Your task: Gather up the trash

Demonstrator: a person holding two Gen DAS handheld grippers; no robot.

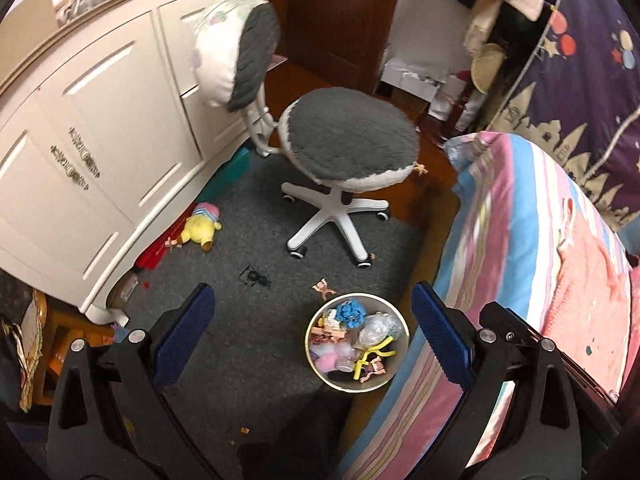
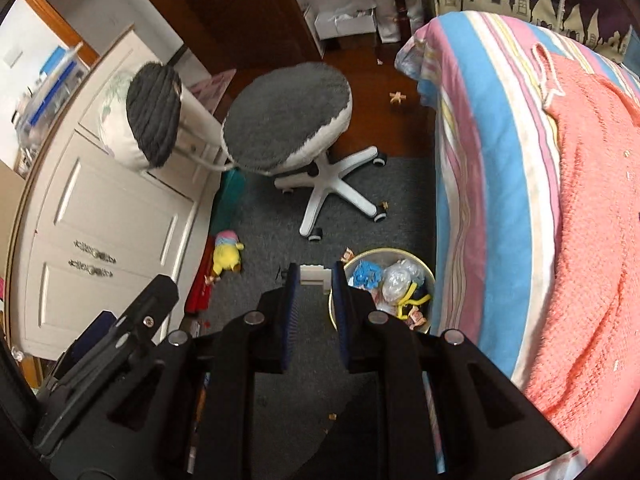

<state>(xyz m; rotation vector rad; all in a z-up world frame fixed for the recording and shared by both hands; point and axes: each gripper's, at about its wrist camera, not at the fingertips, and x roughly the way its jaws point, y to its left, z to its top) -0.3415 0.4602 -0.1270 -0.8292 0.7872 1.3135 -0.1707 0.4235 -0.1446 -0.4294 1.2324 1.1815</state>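
A round bin (image 1: 320, 364) (image 2: 400, 253) with a pale rim stands on the grey carpet beside the bed, holding blue crumpled paper, clear plastic, yellow and peach bits. In the right wrist view my right gripper (image 2: 316, 282) is shut on a small cream-white block (image 2: 316, 273), just left of the bin and above the carpet. My left gripper (image 1: 312, 320) hangs open and empty over the carpet, with the bin between its fingers in view. Loose scraps lie about: a peach piece (image 1: 323, 288) by the bin, a black object (image 1: 254, 276), another peach piece (image 2: 397, 98) on the wooden floor.
A grey-cushioned swivel chair (image 1: 348, 140) (image 2: 288, 116) on white castors stands ahead. White cabinet (image 1: 100, 132) runs along the left, with a yellow plush toy (image 1: 200, 230) at its foot. The striped bed (image 1: 540, 260) with a coral blanket (image 2: 592, 220) fills the right.
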